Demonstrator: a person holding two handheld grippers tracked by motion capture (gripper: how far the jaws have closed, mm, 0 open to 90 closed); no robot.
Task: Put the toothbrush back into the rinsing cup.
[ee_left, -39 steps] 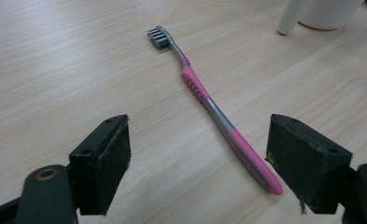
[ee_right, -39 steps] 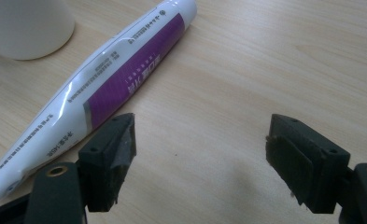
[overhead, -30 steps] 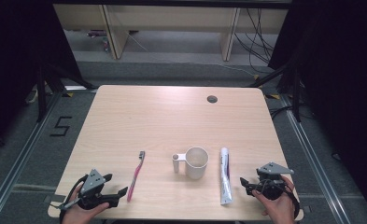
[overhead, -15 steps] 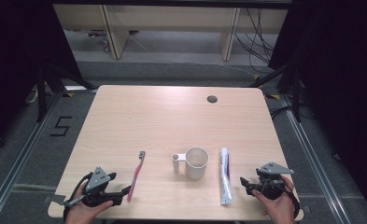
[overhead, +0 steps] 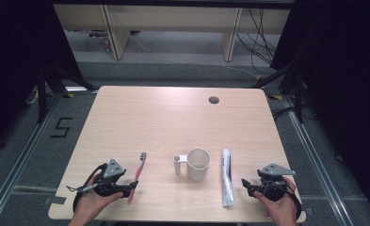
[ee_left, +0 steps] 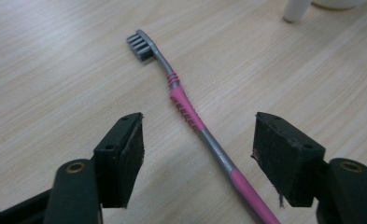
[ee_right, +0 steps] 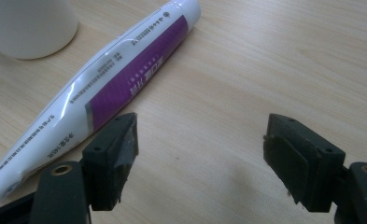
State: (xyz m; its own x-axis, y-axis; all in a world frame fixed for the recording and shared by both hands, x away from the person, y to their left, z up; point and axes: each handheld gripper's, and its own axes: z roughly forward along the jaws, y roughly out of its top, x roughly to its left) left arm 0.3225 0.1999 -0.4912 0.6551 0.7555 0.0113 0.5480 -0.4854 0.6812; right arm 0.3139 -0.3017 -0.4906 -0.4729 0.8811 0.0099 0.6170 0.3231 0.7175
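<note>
Your left gripper (ee_left: pixel 197 156) has just been closing, jaws apart astride the slim pink-and-grey plastic toothbrush (ee_left: pixel 190 114), whose handle lies nearer the right pad (ee_left: pixel 284 158), so an uneven pinch could skid it across the pale wooden table (ee_left: pixel 55 70).

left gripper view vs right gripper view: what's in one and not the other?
Left gripper view: the pink and grey toothbrush lying flat between the open jaws of the left gripper, which have just been closing, pads clear of it; bristles point away.

Right gripper view: the white and purple toothpaste tube, lying beside the left-hand jaw of the open right gripper, not between the jaws.

Both: the wooden table and an edge of the white cup.
</note>
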